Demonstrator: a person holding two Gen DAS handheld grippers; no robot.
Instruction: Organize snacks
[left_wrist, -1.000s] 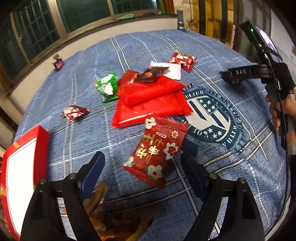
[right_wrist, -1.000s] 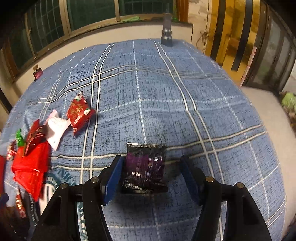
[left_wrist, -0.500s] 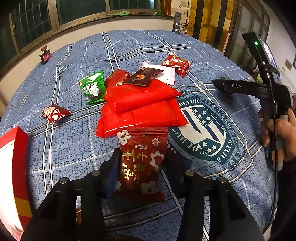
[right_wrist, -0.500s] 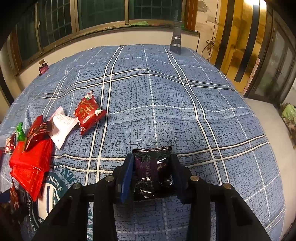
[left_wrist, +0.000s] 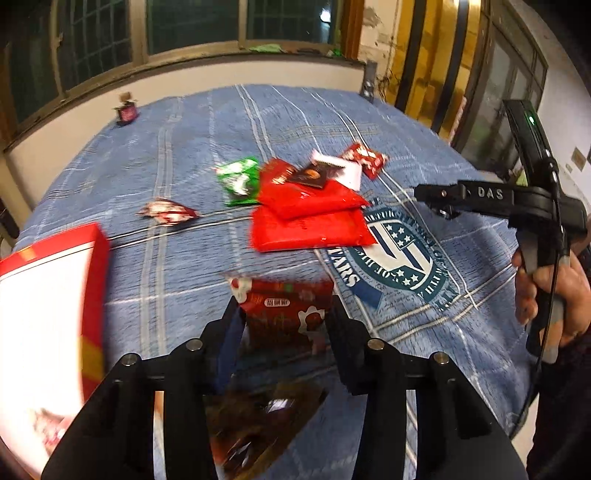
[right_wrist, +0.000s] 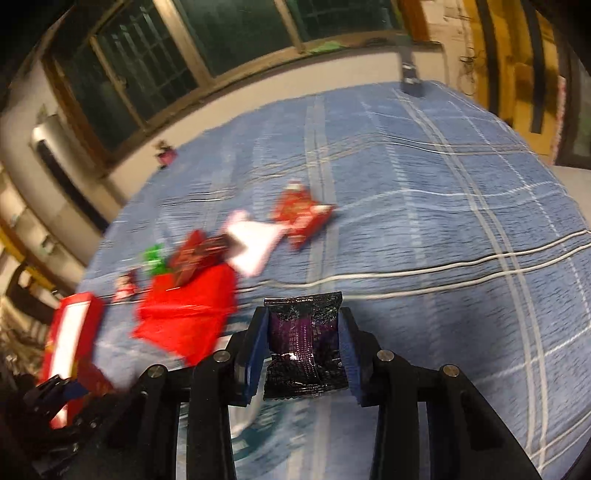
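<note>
Gripping a snack in each tool, you have both pickups made. Your left gripper (left_wrist: 284, 317) is clamped on the red flowered packet (left_wrist: 286, 314), its jaws having just drawn in onto the packet's two sides; the packet stands up between the pads with its long axis running forward, away from the wrist, and appears lifted off the blue plaid cloth (left_wrist: 184, 155). Your right gripper (right_wrist: 304, 347) pinches the dark purple packet (right_wrist: 304, 347) the same way, jaws just closed onto its sides, top edge pointing away from you.

What the coming move likely turns on is the red box (left_wrist: 48, 295) at the near left edge of the cloth. It lies directly left of your left tool and close beside it, so that hand is much the nearer. From the right wrist view the box (right_wrist: 70, 332) sits far off to the left, beyond the pile of flat red bags (right_wrist: 184, 314), so that packet must cross over them.

Loose snacks remain mid-cloth: a green packet (left_wrist: 238, 179), a white one (left_wrist: 340, 170) and small red ones (left_wrist: 364, 158).
</note>
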